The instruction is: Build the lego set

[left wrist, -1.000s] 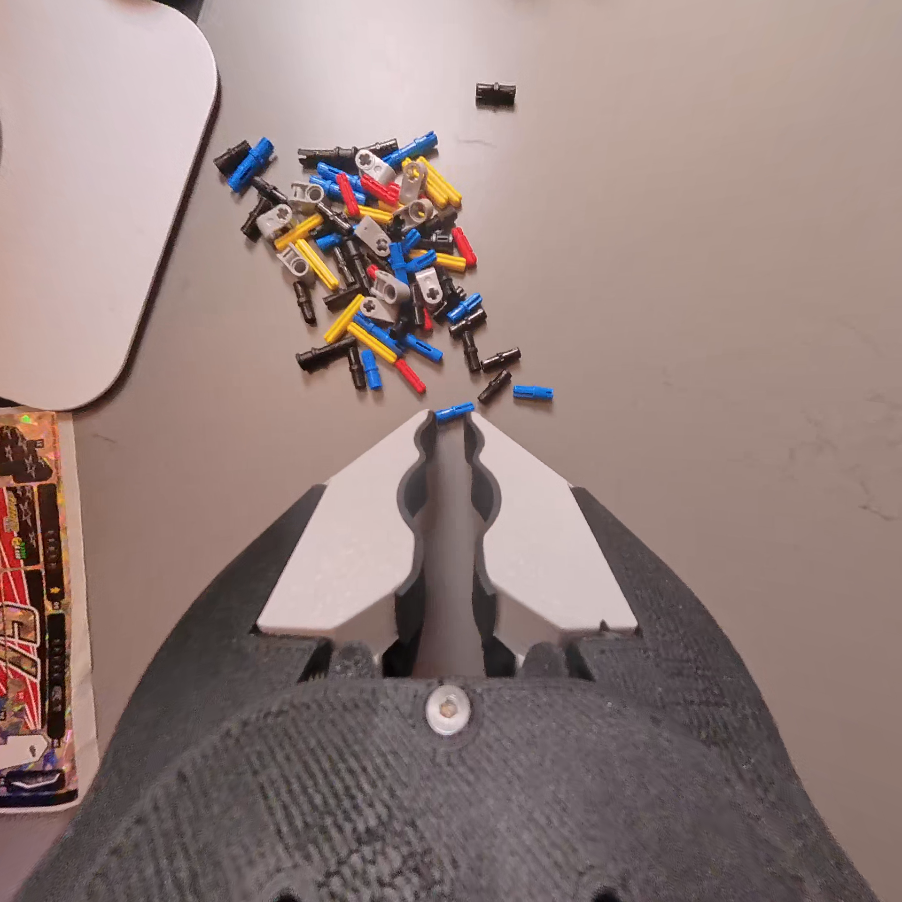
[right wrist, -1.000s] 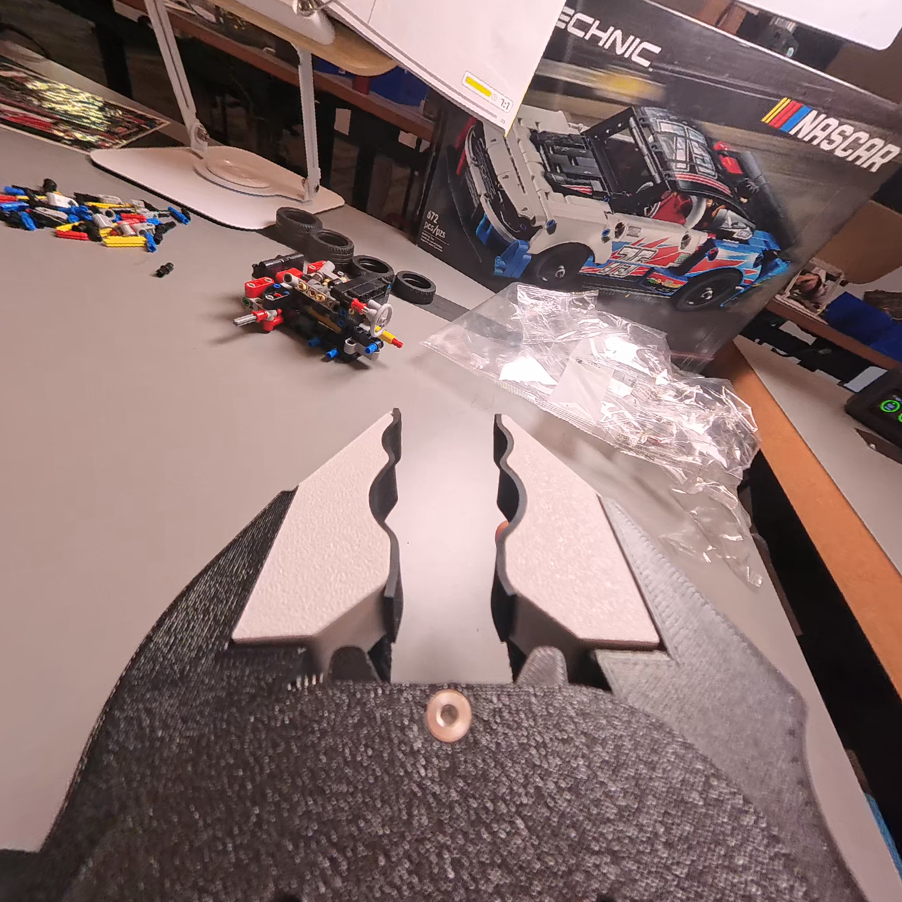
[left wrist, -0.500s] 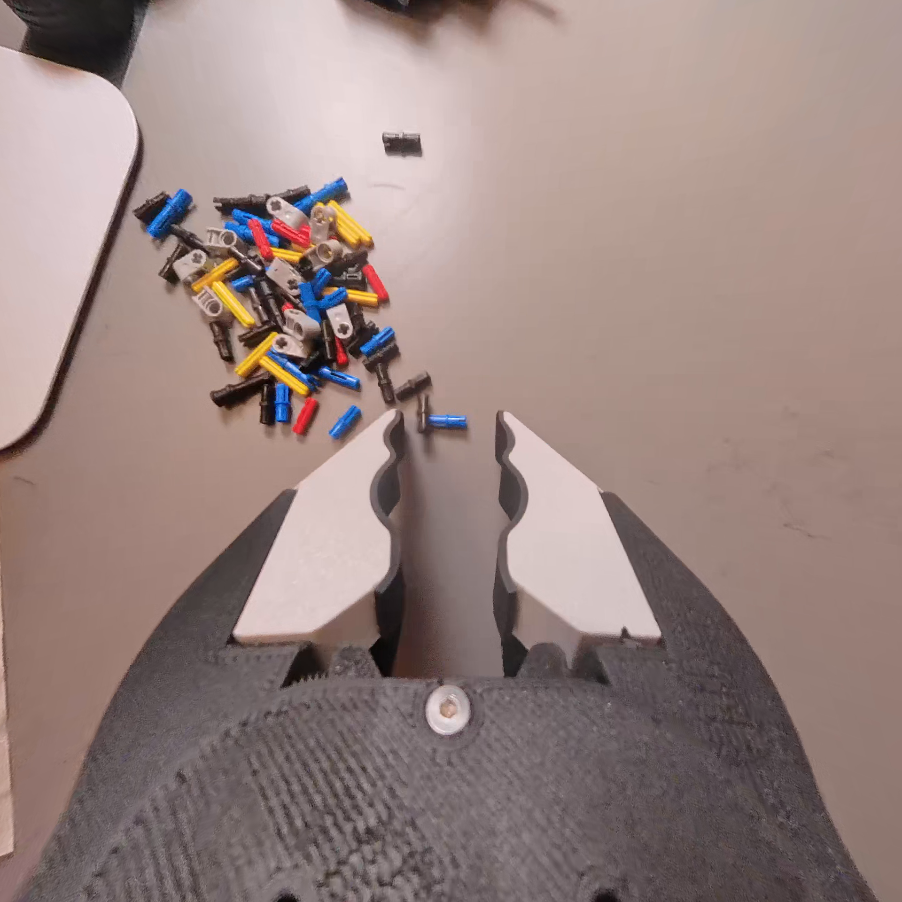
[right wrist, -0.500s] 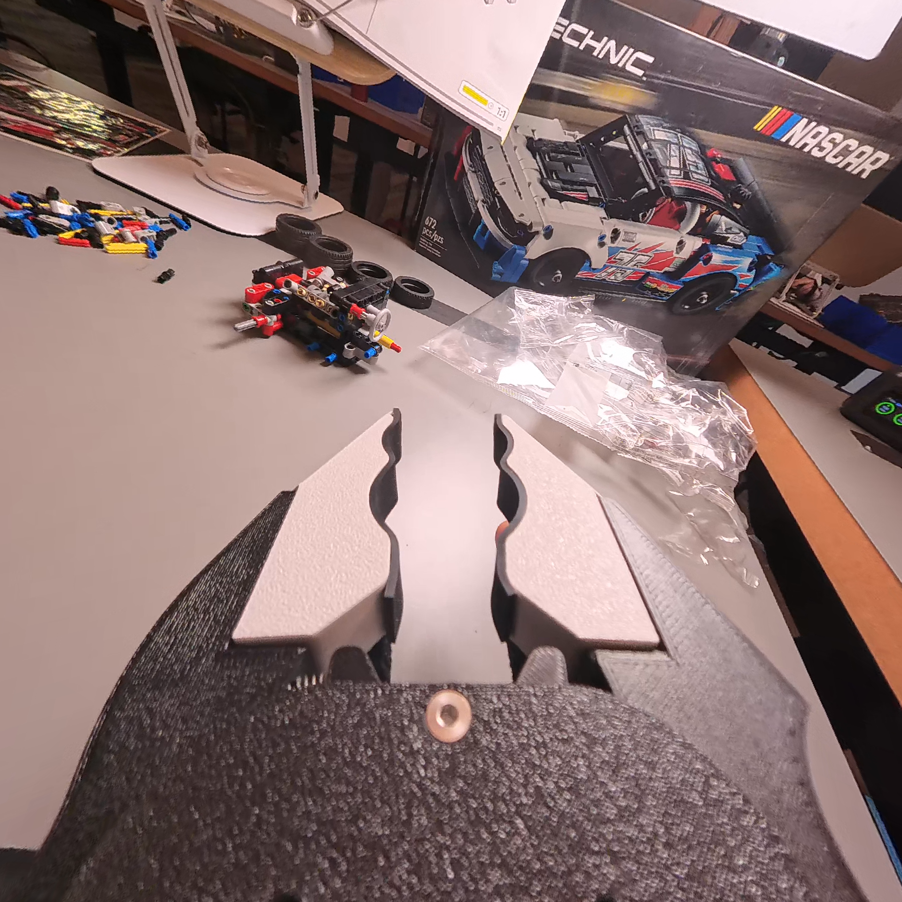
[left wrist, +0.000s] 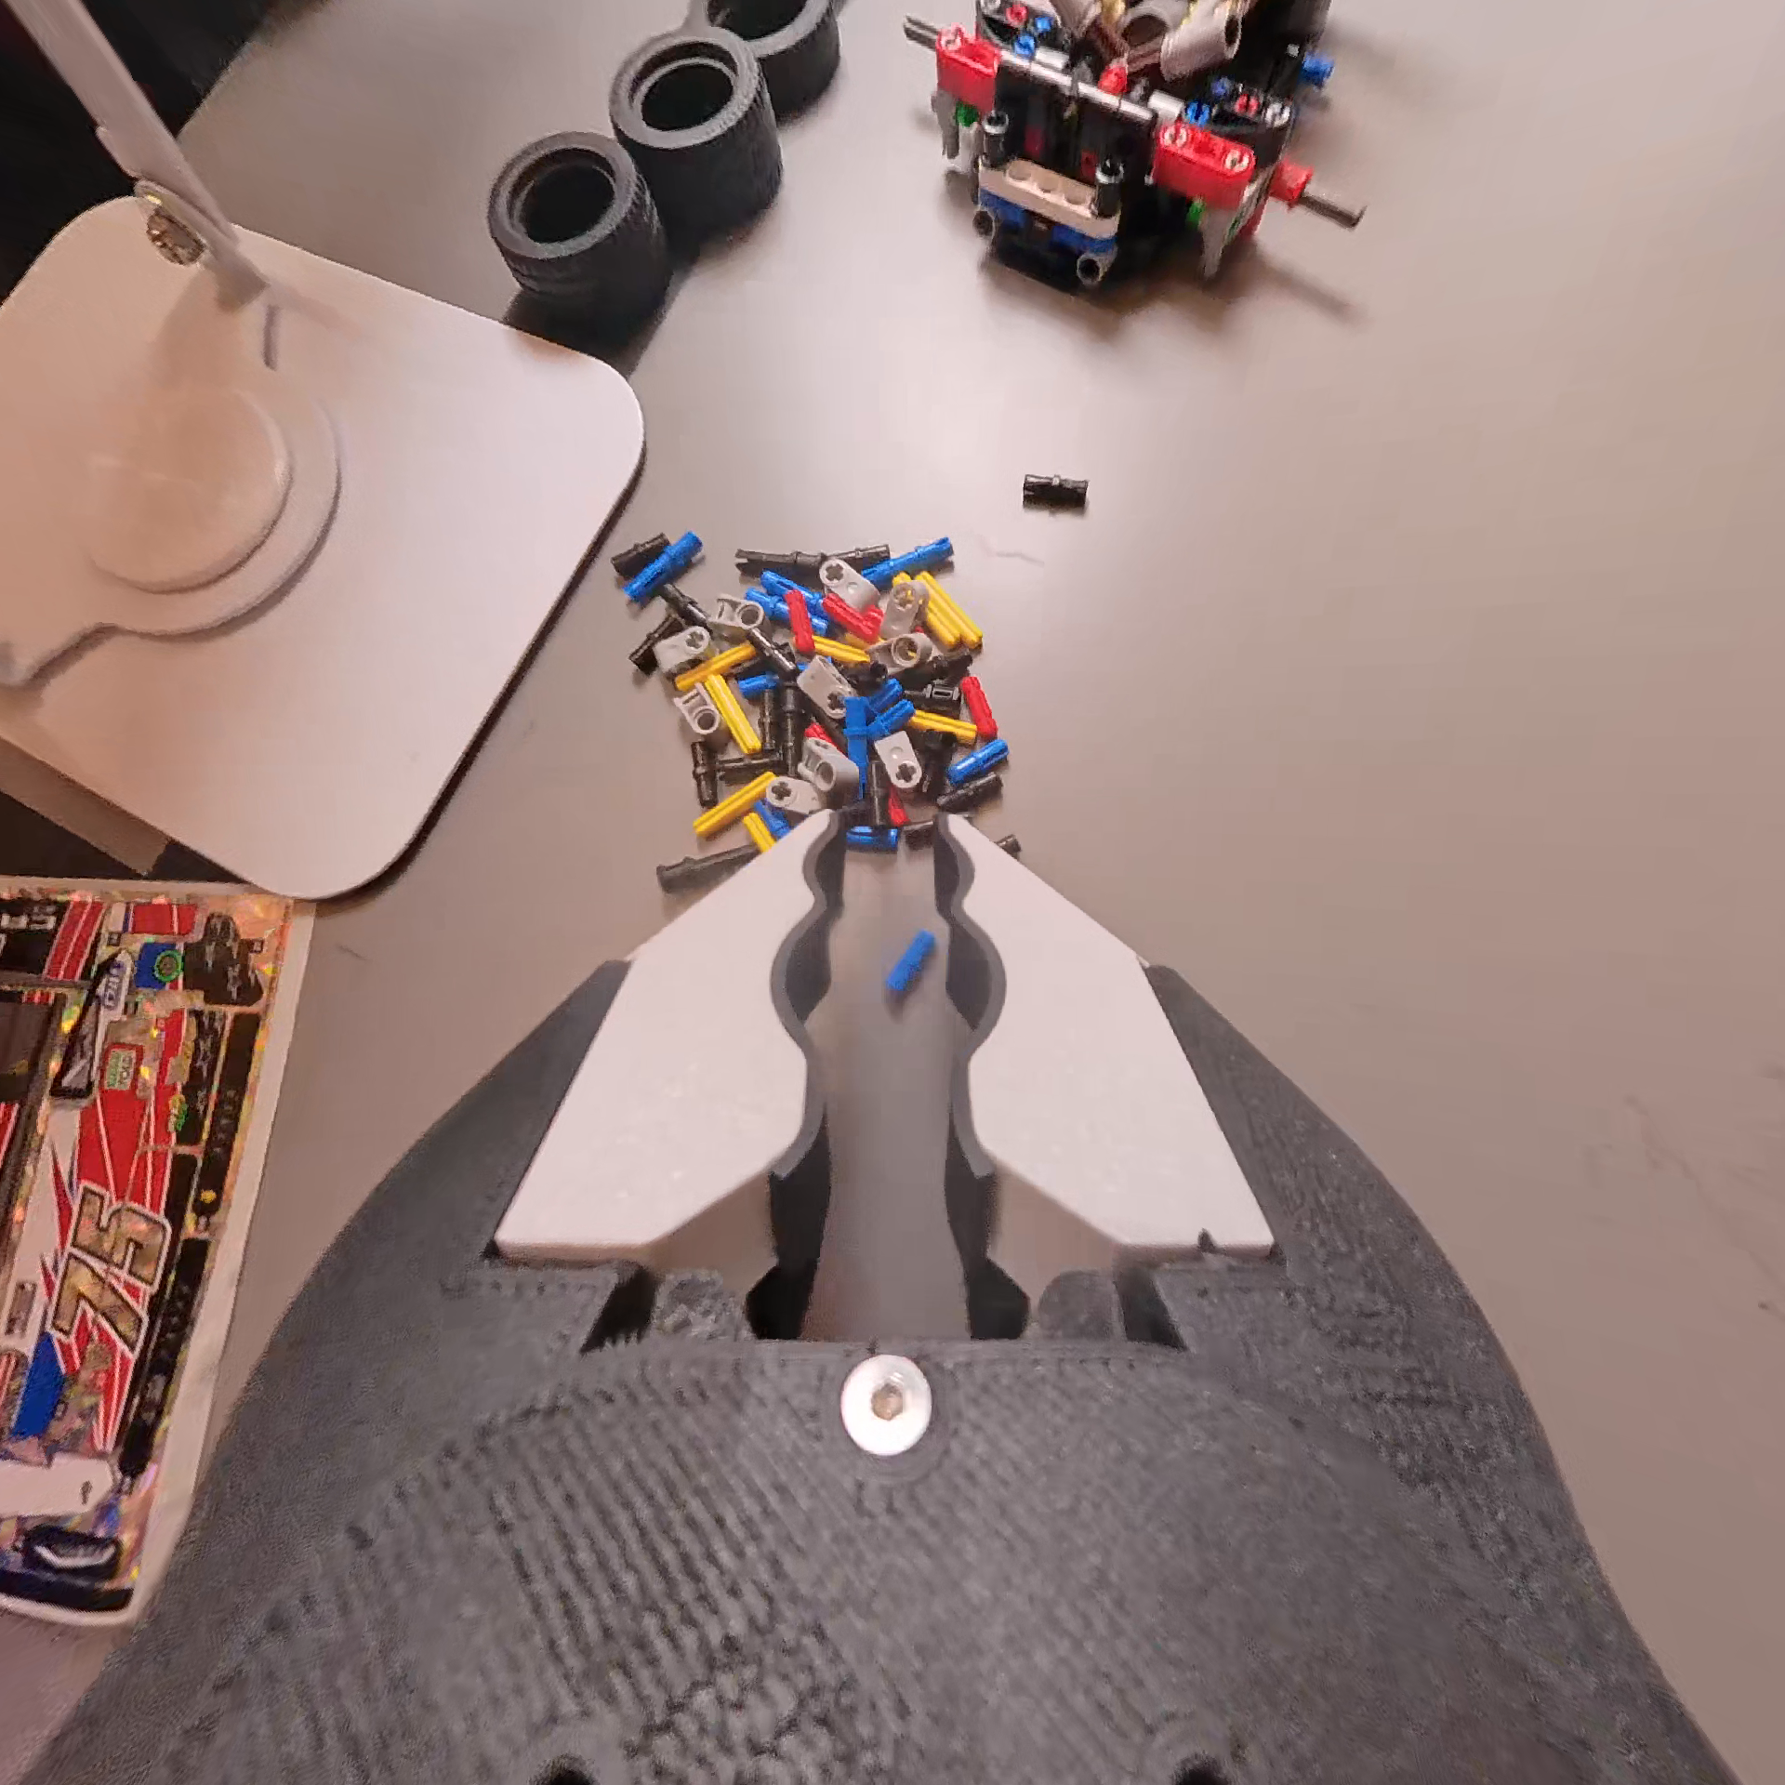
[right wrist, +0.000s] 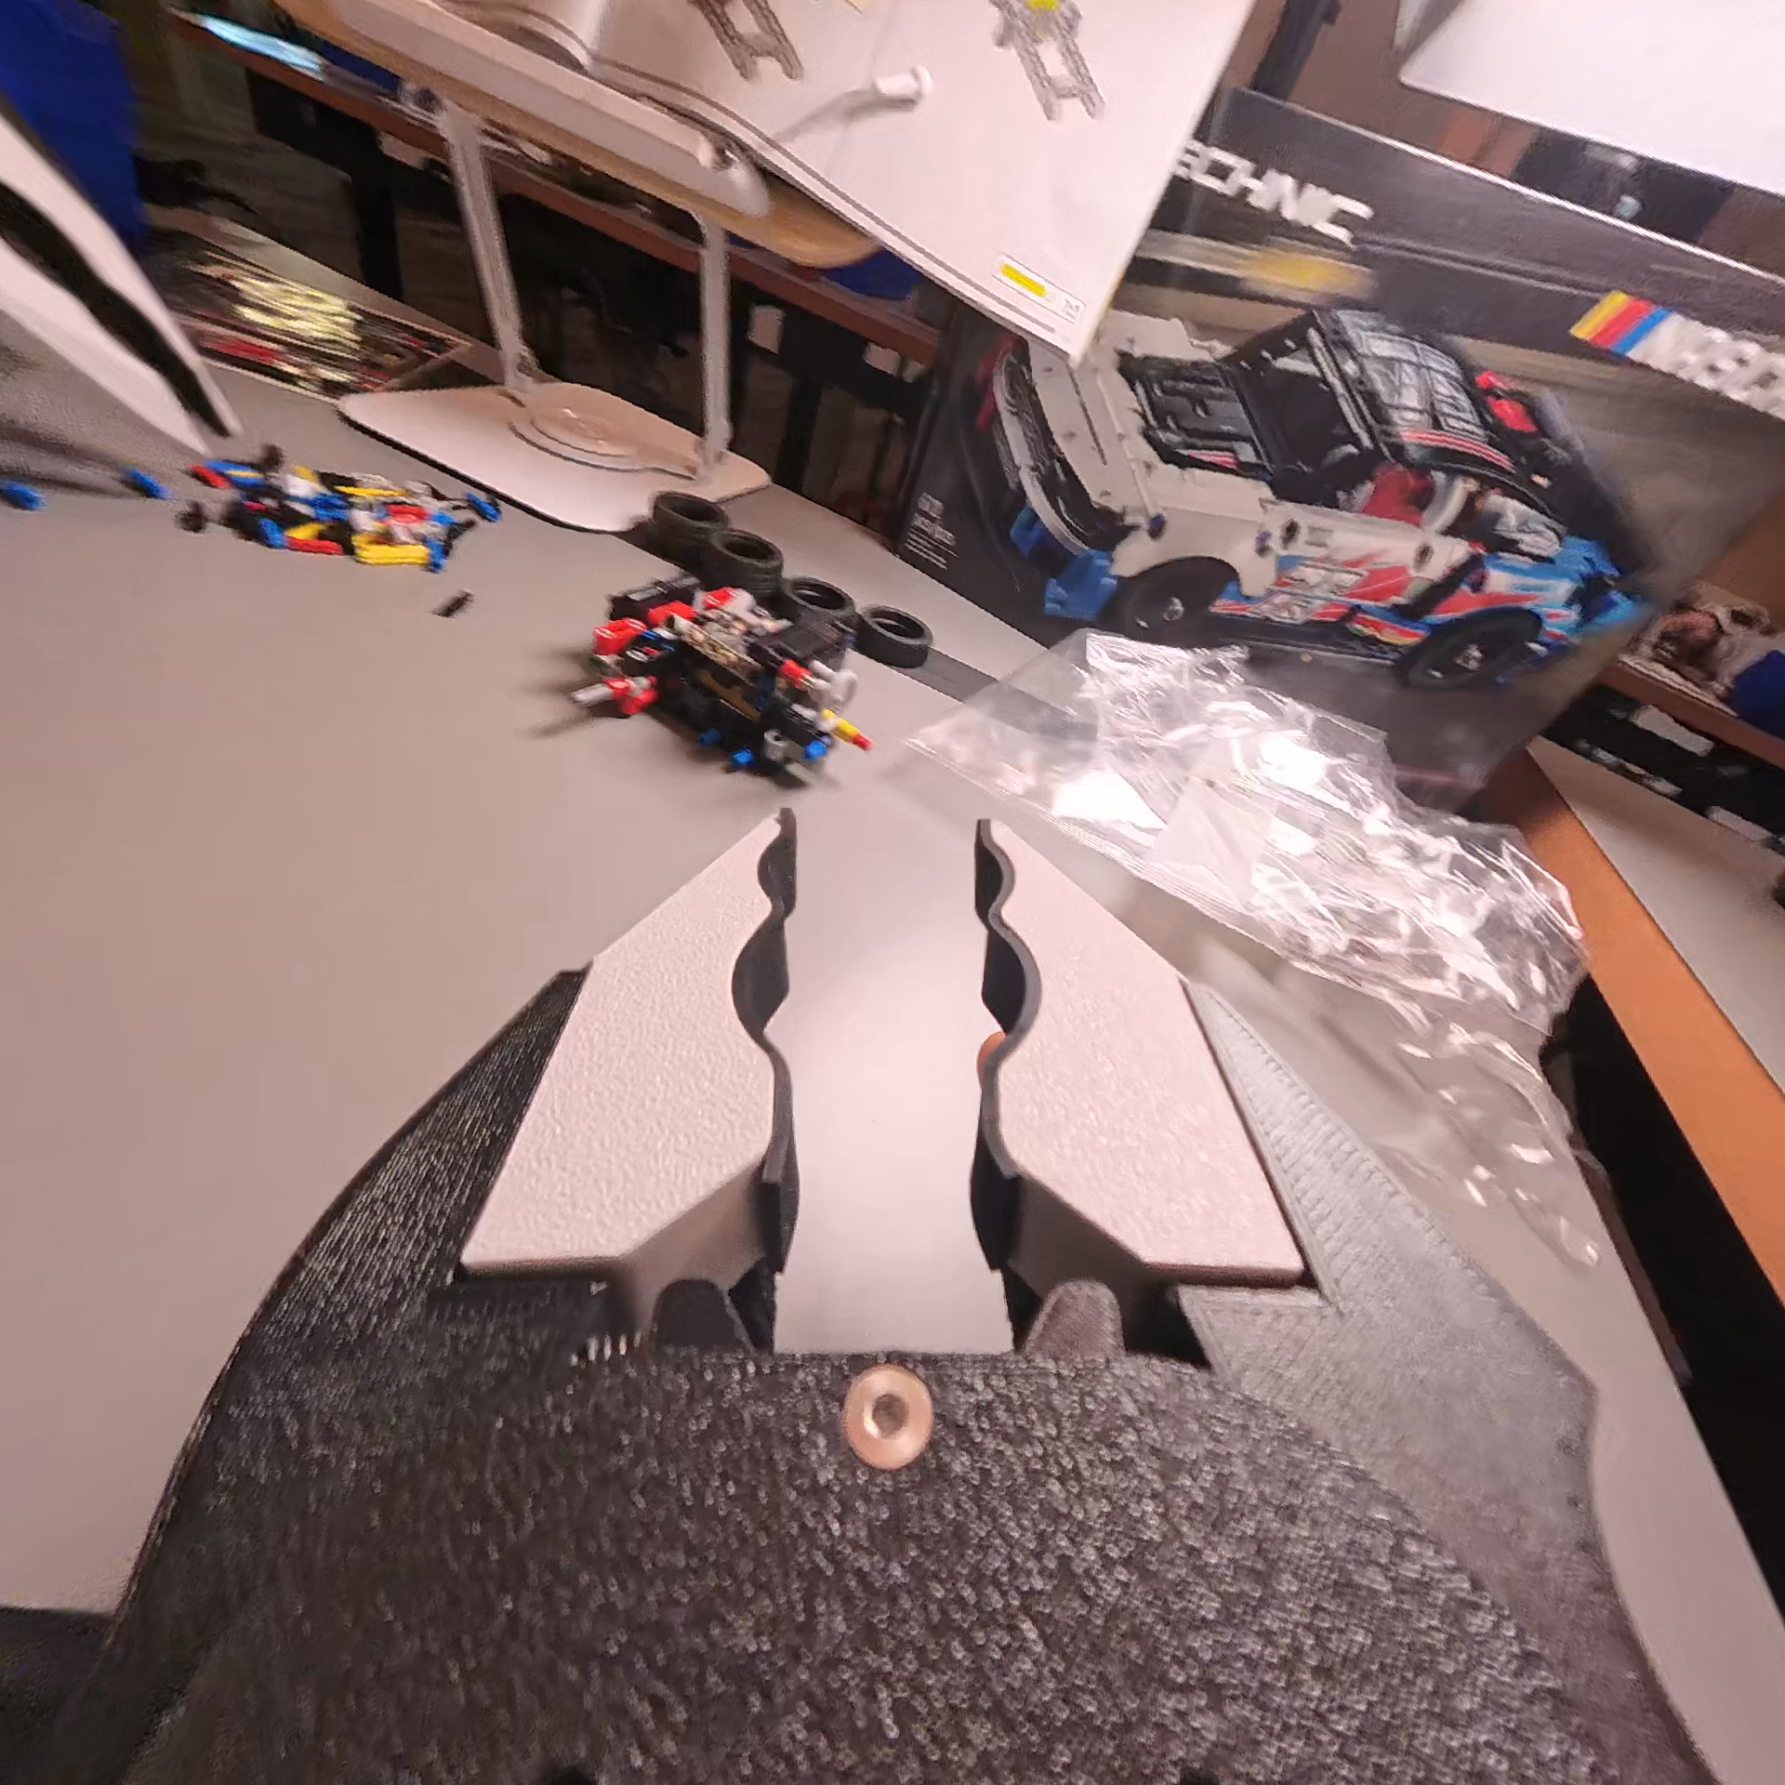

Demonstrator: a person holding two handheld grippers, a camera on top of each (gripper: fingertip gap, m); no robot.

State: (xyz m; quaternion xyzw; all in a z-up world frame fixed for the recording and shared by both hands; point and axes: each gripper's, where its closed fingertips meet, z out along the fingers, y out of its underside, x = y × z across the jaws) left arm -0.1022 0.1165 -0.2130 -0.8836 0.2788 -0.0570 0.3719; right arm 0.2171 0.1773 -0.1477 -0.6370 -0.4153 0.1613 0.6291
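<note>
A pile of small blue, black, yellow, red and grey pins (left wrist: 831, 686) lies on the grey table. My left gripper (left wrist: 889, 829) is open with a narrow gap, and its tips are at the near edge of the pile. One blue pin (left wrist: 910, 959) lies in the gap between the fingers; neither finger touches it. The partly built chassis (left wrist: 1111, 145) stands beyond the pile. My right gripper (right wrist: 884, 829) is open and empty above bare table. From there, the chassis (right wrist: 724, 666) is ahead and the pile (right wrist: 348, 512) is far left.
A lone black pin (left wrist: 1055, 491) lies beyond the pile. Black tyres (left wrist: 628, 184) sit behind it. A white lamp base (left wrist: 270, 541) and a sticker sheet (left wrist: 106, 1207) are on the left. Clear plastic bags (right wrist: 1256, 821), the set's box (right wrist: 1352, 435) and the table's right edge (right wrist: 1661, 1014) are to the right. Some 35 cm of space lies between my two pairs of fingers.
My left gripper opened wide, then narrowed. It moved forward to the pile's near edge with a blue pin now between its fingers. The right view shifted slightly and is blurred.
</note>
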